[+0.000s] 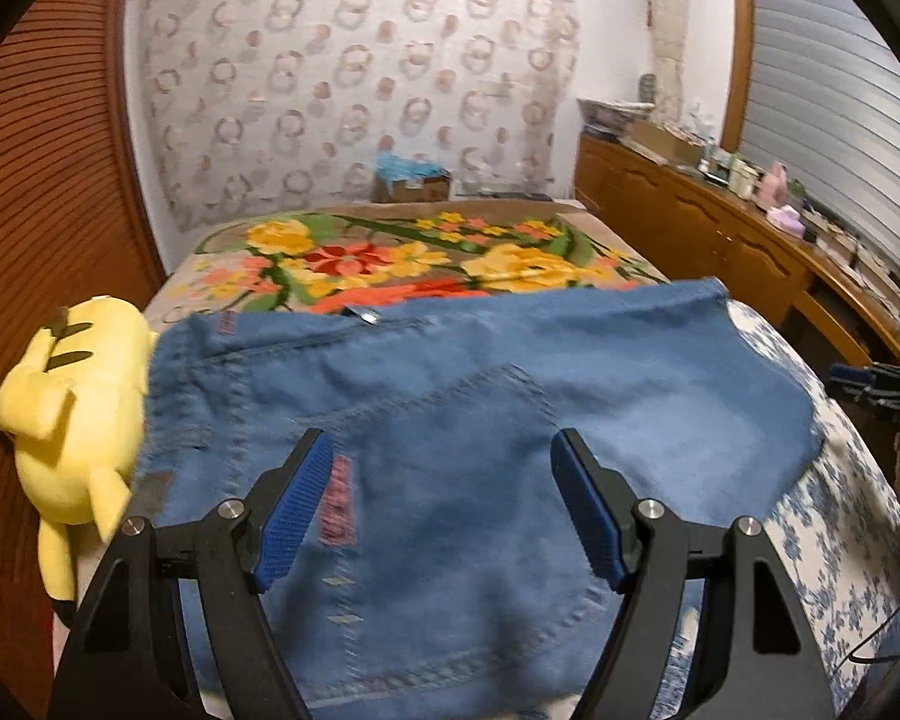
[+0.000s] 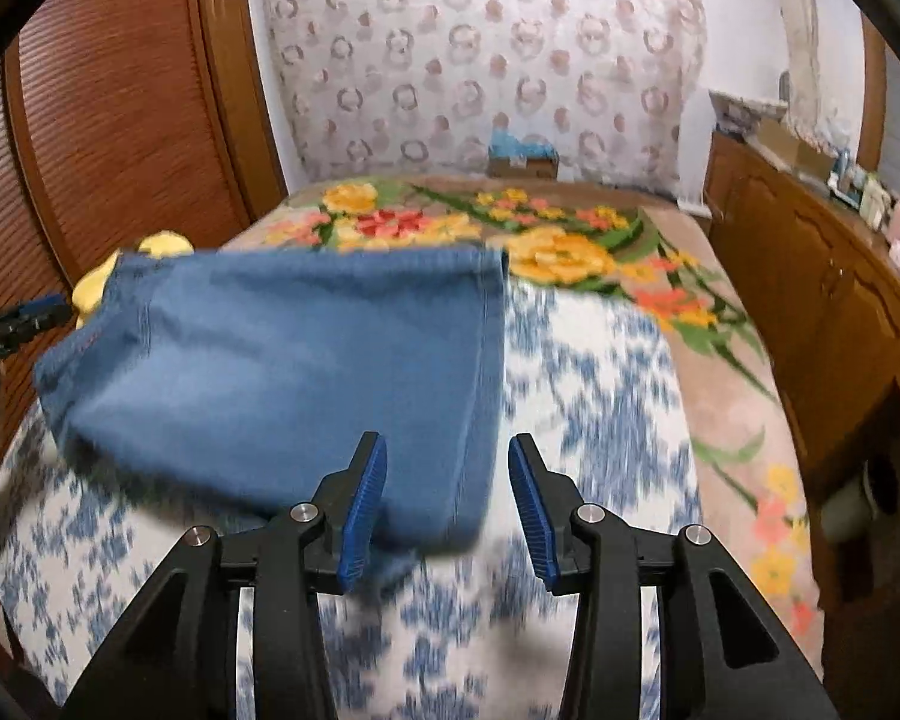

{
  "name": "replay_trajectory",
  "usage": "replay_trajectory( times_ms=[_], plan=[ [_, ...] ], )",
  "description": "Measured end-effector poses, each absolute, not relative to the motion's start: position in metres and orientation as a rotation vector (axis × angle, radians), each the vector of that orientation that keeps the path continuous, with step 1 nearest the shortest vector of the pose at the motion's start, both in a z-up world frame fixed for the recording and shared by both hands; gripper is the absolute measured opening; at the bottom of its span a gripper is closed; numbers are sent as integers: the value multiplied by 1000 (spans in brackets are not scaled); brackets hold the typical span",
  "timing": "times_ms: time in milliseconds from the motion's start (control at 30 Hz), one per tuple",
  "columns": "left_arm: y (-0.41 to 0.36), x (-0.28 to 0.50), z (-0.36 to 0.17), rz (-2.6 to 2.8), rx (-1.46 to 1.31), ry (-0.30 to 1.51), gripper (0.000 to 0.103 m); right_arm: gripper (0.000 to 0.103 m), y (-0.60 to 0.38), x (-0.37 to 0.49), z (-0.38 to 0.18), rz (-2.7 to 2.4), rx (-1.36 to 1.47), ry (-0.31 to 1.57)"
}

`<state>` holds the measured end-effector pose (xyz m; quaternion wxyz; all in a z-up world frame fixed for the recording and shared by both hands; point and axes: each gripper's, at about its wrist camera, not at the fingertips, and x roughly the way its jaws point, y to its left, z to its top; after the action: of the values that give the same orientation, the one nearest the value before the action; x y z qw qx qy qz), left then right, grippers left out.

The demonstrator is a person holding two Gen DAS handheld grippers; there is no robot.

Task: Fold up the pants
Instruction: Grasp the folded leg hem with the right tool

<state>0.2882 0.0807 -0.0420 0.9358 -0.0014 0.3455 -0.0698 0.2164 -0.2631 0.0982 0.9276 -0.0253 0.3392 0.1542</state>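
Note:
Blue denim pants (image 1: pixel 480 396) lie folded on the bed, with a back pocket and a pink label facing up. My left gripper (image 1: pixel 441 438) hovers over the pocket area, jaws wide open and nothing pinched between the blue pads. In the right wrist view the folded leg end of the pants (image 2: pixel 282 360) spreads to the left. My right gripper (image 2: pixel 447 441) stands open just behind its near corner; the denim edge shows in the gap, and the pads do not press on it.
A blue-and-white flowered cover (image 2: pixel 600 420) lies under the pants, with a bright floral blanket (image 1: pixel 390 258) beyond. A yellow plush toy (image 1: pixel 72 420) rests against the pants' left edge. A louvred wooden door (image 1: pixel 42 180) is on the left, and a cluttered wooden dresser (image 2: pixel 810 288) on the right.

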Motion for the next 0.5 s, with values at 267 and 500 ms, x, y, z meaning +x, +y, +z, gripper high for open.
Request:
replay_trajectory(
  times_ms=[267, 500],
  plan=[
    [54, 275, -57, -181, 30, 740, 76, 44, -250, 202, 89, 360, -13, 763],
    [64, 272, -70, -145, 39, 767, 76, 41, -235, 212, 78, 405, -68, 802]
  ],
)
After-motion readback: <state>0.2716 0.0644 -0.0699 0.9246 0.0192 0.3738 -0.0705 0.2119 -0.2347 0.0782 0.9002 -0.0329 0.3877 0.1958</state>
